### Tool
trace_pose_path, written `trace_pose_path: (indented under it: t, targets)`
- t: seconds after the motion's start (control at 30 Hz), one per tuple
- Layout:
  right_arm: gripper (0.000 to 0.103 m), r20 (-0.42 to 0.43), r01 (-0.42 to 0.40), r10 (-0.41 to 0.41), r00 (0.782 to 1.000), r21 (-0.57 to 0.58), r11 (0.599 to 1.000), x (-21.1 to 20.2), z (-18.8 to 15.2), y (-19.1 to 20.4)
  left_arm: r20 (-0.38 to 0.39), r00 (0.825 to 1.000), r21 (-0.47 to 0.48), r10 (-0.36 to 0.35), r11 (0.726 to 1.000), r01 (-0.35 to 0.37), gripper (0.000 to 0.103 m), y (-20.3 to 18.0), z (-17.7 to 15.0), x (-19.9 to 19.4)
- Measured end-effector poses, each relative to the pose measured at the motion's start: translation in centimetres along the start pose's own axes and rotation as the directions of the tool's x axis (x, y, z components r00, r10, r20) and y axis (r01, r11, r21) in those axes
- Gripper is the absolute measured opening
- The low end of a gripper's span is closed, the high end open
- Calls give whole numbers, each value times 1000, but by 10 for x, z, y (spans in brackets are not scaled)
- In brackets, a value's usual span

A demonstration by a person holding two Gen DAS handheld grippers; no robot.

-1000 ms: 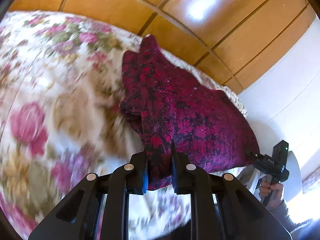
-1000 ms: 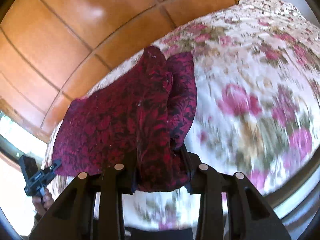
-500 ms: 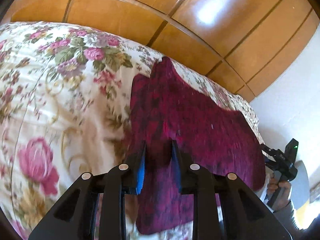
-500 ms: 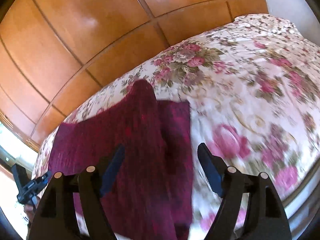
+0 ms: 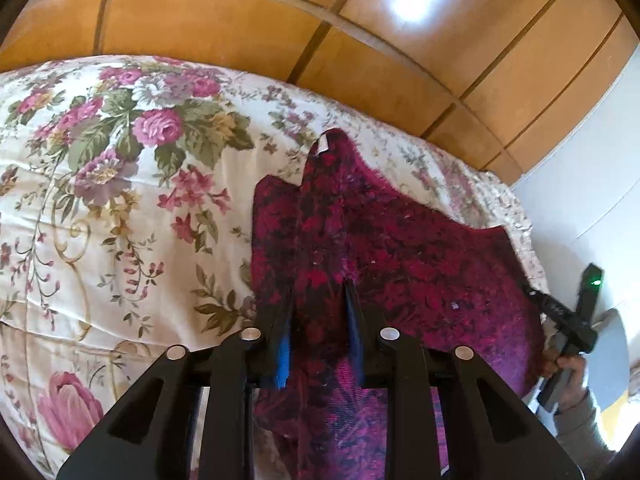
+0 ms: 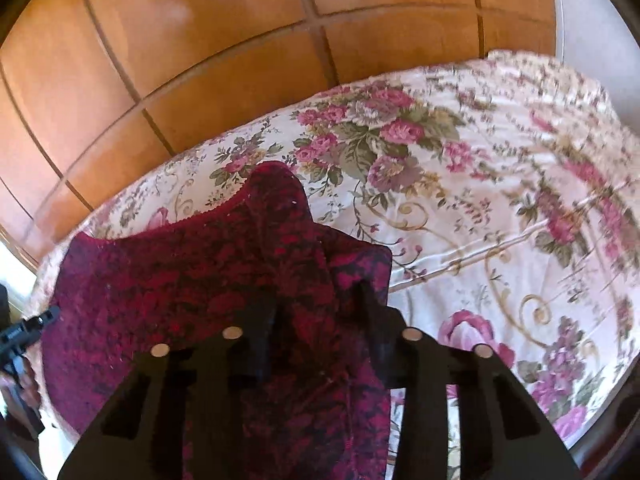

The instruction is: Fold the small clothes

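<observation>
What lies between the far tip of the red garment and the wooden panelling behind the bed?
Only floral bedspread: a bare strip of it separates the red garment from the wooden panelling. Both wrist views show this.

Bright daylight, glare on wood panels, fisheye-warped.

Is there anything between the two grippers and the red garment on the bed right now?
Nothing visible. The left gripper and right gripper both hang open right over the red garment, which lies on the floral bedspread.
</observation>
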State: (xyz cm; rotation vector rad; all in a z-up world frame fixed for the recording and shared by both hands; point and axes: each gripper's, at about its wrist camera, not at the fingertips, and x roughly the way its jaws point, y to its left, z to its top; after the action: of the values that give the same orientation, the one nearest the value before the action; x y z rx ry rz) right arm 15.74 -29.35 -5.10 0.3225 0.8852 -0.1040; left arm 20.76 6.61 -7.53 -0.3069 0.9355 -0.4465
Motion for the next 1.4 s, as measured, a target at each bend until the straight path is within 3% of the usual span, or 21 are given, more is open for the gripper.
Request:
trace_pose_path:
  t: [0.17, 0.27, 0.33, 0.43, 0.5, 0.6, 0.7, 0.83, 0.9, 0.93, 1.0, 1.07, 1.17, 1.33, 1.4]
  targets:
    - [30, 35, 119, -118, 992, -30, 992, 11, 5, 10, 20, 997, 21, 80, 997, -80, 19, -8, 13, 9]
    - [32, 18, 143, -143, 990, 3, 990, 25, -2, 5, 10, 992, 39, 129, 991, -130, 19, -13, 7, 20]
    - [34, 46, 178, -176, 983, -36, 983, 23, -7, 10, 17, 993, 16, 120, 993, -121, 20, -8, 4, 21]
    - [43, 50, 214, -211, 976, -56, 975, 21, -7, 13, 9, 996, -54, 84, 995, -83, 20, 2, 7, 19]
    - [64, 42, 256, -254, 966, -43, 966, 16, -1, 13, 27, 993, -41, 112, 993, -111, 20, -4, 7, 13]
    - [71, 151, 335, -320, 935, -84, 938, -9, 10, 34, 75, 982, 13, 171, 985, -172, 20, -20, 5, 0]
    - [80, 244, 293, -255, 936, -131, 947, -31, 18, 64, 126, 966, 46, 225, 972, -232, 20, -32, 4, -9]
    - [87, 255, 204, -134, 958, -270, 941, -25, 16, 112, 133, 955, 82, 263, 958, -275, 20, -37, 0, -5]
    - [87, 220, 169, -97, 971, -336, 927, -10, 7, 132, 120, 947, 102, 299, 945, -312, 30, -35, -3, 4]
    - [87, 198, 170, -103, 975, -361, 917, 0, 2, 138, 118, 943, 86, 312, 942, -323, 40, -29, -4, 7]
    - [87, 137, 177, -135, 981, -373, 911, 23, -5, 140, 109, 950, 32, 292, 954, -297, 48, -17, -4, 5]
    - [87, 74, 141, -123, 990, -335, 932, 38, -10, 130, 98, 964, -26, 245, 969, -244, 54, -5, -2, 0]
    - [88, 57, 88, -75, 996, -285, 954, 44, -12, 117, 107, 978, -48, 181, 983, -177, 54, -2, 5, -9]
    - [90, 95, 119, -93, 991, -310, 943, 44, -17, 120, 90, 989, -52, 120, 992, -116, 54, -9, 28, -1]
    - [90, 97, 116, -90, 991, -307, 945, 45, -17, 120, 64, 988, -44, 143, 989, -141, 43, -10, 36, 11]
